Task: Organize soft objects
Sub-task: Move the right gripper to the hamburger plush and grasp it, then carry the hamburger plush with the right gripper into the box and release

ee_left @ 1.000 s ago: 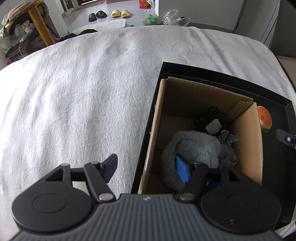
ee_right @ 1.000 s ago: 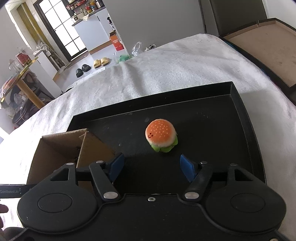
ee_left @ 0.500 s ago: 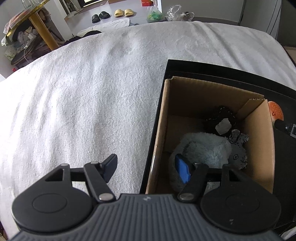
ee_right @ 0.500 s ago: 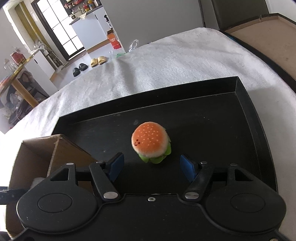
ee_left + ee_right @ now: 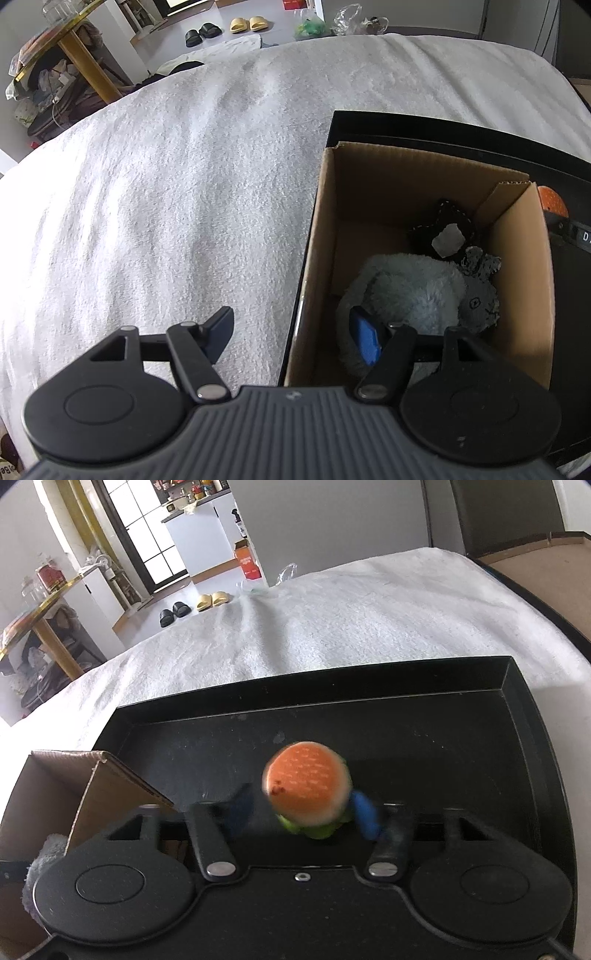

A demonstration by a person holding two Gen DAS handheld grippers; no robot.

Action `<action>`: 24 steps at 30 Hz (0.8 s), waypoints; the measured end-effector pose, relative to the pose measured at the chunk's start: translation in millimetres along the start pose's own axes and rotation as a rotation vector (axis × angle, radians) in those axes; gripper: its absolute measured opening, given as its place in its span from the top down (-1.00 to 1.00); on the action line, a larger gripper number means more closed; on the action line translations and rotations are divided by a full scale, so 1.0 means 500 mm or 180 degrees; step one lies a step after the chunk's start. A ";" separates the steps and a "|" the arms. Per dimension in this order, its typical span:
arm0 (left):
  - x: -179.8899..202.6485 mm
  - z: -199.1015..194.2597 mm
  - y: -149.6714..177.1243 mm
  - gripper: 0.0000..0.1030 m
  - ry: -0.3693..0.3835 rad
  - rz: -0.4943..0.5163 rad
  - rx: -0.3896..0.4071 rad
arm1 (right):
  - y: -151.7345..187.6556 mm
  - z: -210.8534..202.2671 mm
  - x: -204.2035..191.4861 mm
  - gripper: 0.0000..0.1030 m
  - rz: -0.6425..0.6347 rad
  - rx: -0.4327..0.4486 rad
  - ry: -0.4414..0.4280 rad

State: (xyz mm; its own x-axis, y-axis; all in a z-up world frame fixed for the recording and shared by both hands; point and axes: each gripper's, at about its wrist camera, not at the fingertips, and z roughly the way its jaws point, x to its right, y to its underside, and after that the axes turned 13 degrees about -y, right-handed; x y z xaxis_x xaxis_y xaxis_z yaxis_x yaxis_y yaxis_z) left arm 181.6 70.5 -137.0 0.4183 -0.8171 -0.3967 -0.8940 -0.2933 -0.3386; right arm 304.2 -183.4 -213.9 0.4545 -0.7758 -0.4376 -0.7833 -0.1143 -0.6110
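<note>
- On the black tray (image 5: 517,738), the burger toy (image 5: 306,786) sits between the right tool's (image 5: 301,812) blurred fingers; whether they grip it, I cannot tell.
- Left tool (image 5: 293,328) is wide open and empty, straddling the box's (image 5: 321,229) left wall.
- Inside the box lie a blue-grey plush (image 5: 413,284) and a dark toy (image 5: 447,225).
- Tray rests on the white bed (image 5: 166,184).

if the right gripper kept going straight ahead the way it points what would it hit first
The small orange plush burger, already between the right gripper fingers. Past it lies the black tray floor, though depth is unclear in this blurred view.
</note>
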 end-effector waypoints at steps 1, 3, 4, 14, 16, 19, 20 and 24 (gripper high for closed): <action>-0.001 -0.001 0.001 -0.32 -0.0002 -0.0006 -0.0003 | 0.001 -0.001 0.004 0.26 0.0031 -0.0025 -0.0010; -0.003 -0.001 0.003 -0.33 0.0001 -0.0017 -0.0009 | 0.004 -0.008 0.007 0.29 0.0056 -0.0025 0.0000; -0.003 -0.003 0.005 -0.33 0.0000 -0.0021 -0.0010 | 0.005 -0.011 0.006 0.31 0.0042 -0.0025 0.0008; -0.013 -0.011 0.007 -0.35 0.0062 -0.0067 0.0011 | 0.014 -0.056 0.004 0.31 0.0204 -0.0102 0.0096; -0.015 -0.014 0.009 -0.35 0.0092 -0.0083 0.0021 | 0.013 -0.070 -0.001 0.31 0.0228 -0.0091 0.0097; -0.019 -0.018 0.010 -0.35 0.0140 -0.0111 0.0035 | 0.014 -0.088 -0.012 0.31 0.0213 -0.0088 0.0095; -0.021 -0.020 0.010 -0.35 0.0157 -0.0119 0.0041 | 0.015 -0.092 -0.017 0.31 0.0207 -0.0094 0.0098; -0.028 -0.024 0.014 -0.35 0.0220 -0.0152 0.0056 | 0.016 -0.108 -0.037 0.31 0.0188 -0.0096 0.0092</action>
State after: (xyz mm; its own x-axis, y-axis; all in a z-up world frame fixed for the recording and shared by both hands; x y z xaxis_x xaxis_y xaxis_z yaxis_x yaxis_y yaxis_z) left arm 167.6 74.1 -123.5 0.4478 -0.8349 -0.3200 -0.8701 -0.3245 -0.3711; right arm 266.6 -203.5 -175.0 0.3950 -0.7993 -0.4529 -0.8211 -0.0861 -0.5642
